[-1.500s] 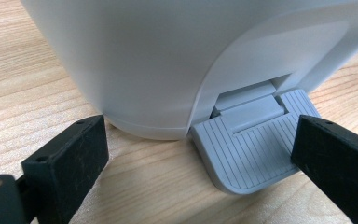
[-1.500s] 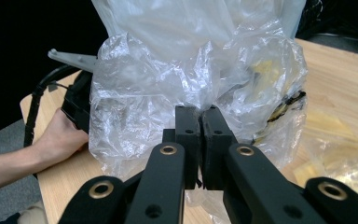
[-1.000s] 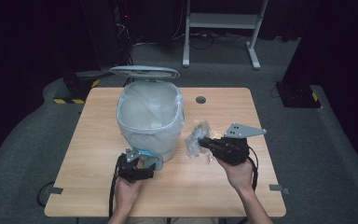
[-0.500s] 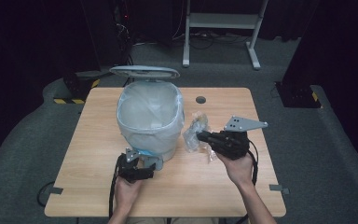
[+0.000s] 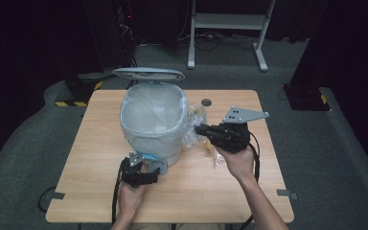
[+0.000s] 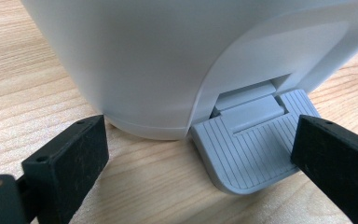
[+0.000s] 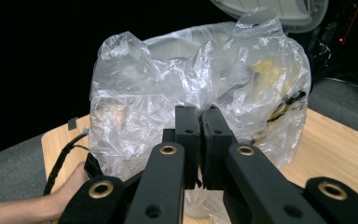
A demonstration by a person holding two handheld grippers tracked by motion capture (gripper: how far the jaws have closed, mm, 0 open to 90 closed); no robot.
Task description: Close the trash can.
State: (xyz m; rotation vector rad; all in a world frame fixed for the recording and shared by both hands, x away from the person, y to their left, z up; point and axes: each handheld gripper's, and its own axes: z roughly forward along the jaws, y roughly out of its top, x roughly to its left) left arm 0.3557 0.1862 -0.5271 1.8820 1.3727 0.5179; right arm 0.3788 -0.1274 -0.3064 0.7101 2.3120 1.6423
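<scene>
Where the high view looks down, the largest item is a light wooden table (image 5: 100, 191), its far corners and near edge fully visible. Next: a white pedal bin (image 5: 154, 125) left of the table's centre, lid (image 5: 148, 74) raised at the rear, lined with a clear plastic liner (image 5: 143, 112); the bin's interior is hard to read through the film. Grey foot pedal (image 6: 251, 144) at the bin's base, with one black jaw touching its right edge in the left gripper view. Left hand-held gripper (image 5: 141, 173), jaws wide apart, low at the pedal, nothing clamped between them. Right hand-held gripper (image 5: 202, 130), raised beside the bin's right side, jaws pinched together on a crumpled clear plastic bag (image 7: 200, 98). Bag contents, yellowish and dark, too blurred to identify. Small pale scrap (image 5: 218, 158) on the table under the right hand, partly hidden.
</scene>
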